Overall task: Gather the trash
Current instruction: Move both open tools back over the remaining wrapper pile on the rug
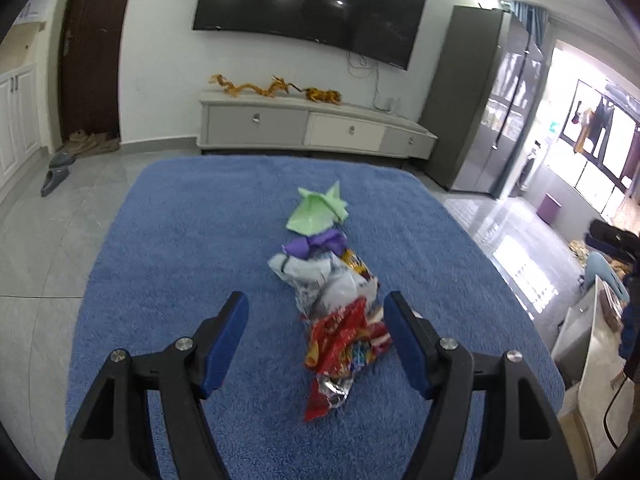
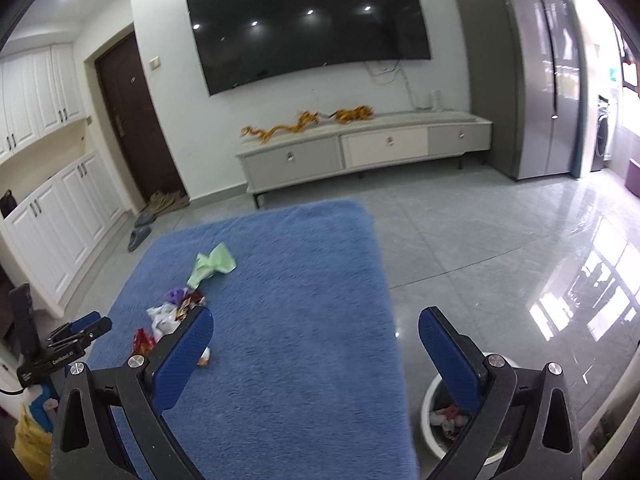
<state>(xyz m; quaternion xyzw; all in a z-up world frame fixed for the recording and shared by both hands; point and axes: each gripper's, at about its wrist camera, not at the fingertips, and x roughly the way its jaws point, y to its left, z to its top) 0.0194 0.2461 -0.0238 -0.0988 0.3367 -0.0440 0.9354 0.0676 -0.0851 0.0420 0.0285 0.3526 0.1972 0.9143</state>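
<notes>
A row of trash lies on the blue rug-covered table [image 1: 180, 240]: a green folded paper [image 1: 316, 212], a purple wrapper [image 1: 316, 244], a white crumpled bag [image 1: 320, 280] and a red snack wrapper [image 1: 340, 344]. My left gripper [image 1: 316, 340] is open and empty, its jaws on either side of the red wrapper. My right gripper [image 2: 316, 344] is open and empty, above the table's right edge. The trash also shows in the right wrist view [image 2: 172, 312], and the left gripper [image 2: 80, 332] is at its left edge. A white bin [image 2: 430, 400] holding trash stands on the floor, below my right finger.
A TV cabinet [image 1: 312, 128] with orange dragon ornaments stands against the far wall under a large TV [image 1: 312, 4]. A grey fridge [image 2: 536, 80] is at the right. Grey slippers [image 2: 140, 232] lie near the door. Tiled floor surrounds the table.
</notes>
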